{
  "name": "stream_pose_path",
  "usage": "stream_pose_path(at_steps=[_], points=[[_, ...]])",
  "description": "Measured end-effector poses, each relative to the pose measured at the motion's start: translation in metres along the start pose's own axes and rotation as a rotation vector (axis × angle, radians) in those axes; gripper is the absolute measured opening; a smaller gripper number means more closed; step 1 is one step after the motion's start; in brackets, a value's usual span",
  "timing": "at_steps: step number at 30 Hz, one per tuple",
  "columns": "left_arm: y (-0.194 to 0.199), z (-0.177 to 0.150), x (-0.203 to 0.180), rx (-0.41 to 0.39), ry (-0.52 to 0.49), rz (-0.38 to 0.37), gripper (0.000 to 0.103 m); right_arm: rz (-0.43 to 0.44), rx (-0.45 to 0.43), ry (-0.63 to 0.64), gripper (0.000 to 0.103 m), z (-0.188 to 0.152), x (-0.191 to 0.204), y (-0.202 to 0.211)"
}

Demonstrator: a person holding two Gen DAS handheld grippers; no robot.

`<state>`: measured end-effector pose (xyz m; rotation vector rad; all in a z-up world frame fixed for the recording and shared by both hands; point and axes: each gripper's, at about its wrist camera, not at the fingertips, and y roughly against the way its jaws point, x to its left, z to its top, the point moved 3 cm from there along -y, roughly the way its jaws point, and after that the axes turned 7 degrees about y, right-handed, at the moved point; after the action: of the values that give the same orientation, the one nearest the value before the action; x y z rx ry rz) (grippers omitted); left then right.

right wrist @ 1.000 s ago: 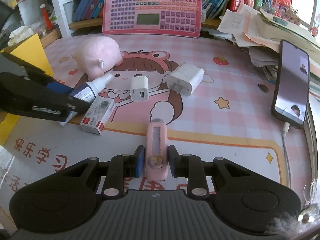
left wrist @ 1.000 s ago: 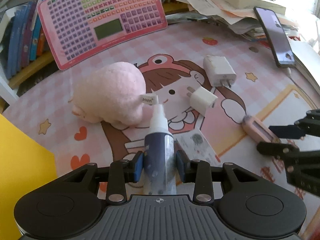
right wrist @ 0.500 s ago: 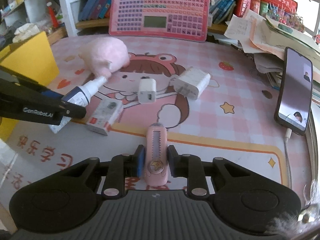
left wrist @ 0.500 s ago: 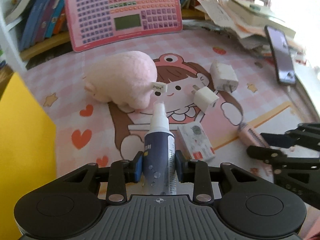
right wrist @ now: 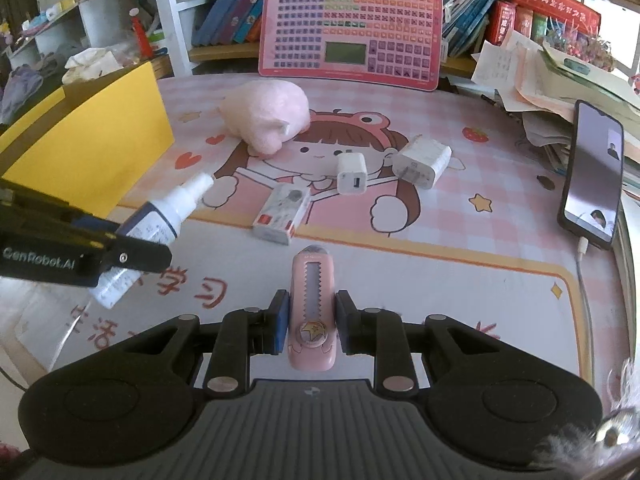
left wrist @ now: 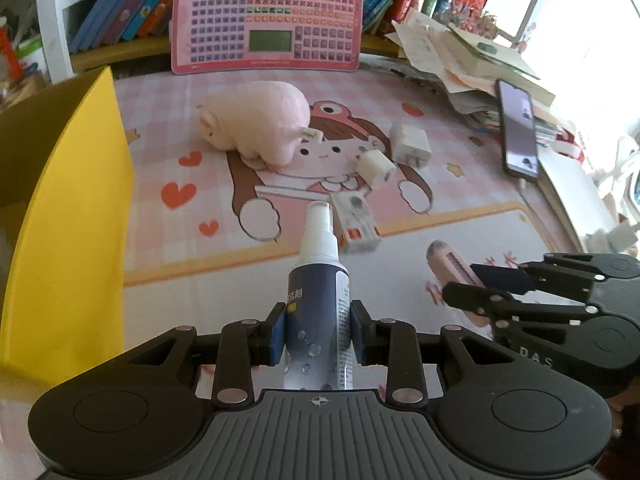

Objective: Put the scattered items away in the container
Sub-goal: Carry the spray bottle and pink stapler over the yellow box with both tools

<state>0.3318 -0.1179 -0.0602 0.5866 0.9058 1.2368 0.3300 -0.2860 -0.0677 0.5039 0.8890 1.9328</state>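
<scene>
My left gripper (left wrist: 318, 330) is shut on a dark blue spray bottle (left wrist: 318, 304) with a white nozzle, held above the mat; it also shows in the right wrist view (right wrist: 160, 220). My right gripper (right wrist: 310, 322) is shut on a pink utility knife (right wrist: 312, 304), seen too in the left wrist view (left wrist: 452, 268). The yellow box (left wrist: 76, 216) stands at the left. On the mat lie a pink plush pig (left wrist: 256, 124), two white chargers (left wrist: 376, 166) (left wrist: 410, 146) and a small white-and-red box (left wrist: 356, 222).
A pink keyboard toy (left wrist: 268, 20) leans against bookshelves at the back. A phone (left wrist: 518, 134) on a cable lies at the right beside stacked papers (left wrist: 460, 60). The cartoon mat (right wrist: 440, 280) covers the table.
Both grippers have lifted and pulled back from the mat with their items. The left one has swung so that the yellow box shows more on its left.
</scene>
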Motion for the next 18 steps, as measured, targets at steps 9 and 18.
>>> stream_pose_path(at_steps=[9, 18], points=[[0.049, -0.026, 0.013, -0.05, -0.025, -0.074, 0.031, -0.045, -0.028, -0.004, 0.023, -0.004, 0.039, 0.032], [0.098, -0.056, 0.057, -0.076, -0.044, -0.105, 0.031, -0.084, -0.064, 0.003, 0.023, -0.006, 0.104, 0.052]])
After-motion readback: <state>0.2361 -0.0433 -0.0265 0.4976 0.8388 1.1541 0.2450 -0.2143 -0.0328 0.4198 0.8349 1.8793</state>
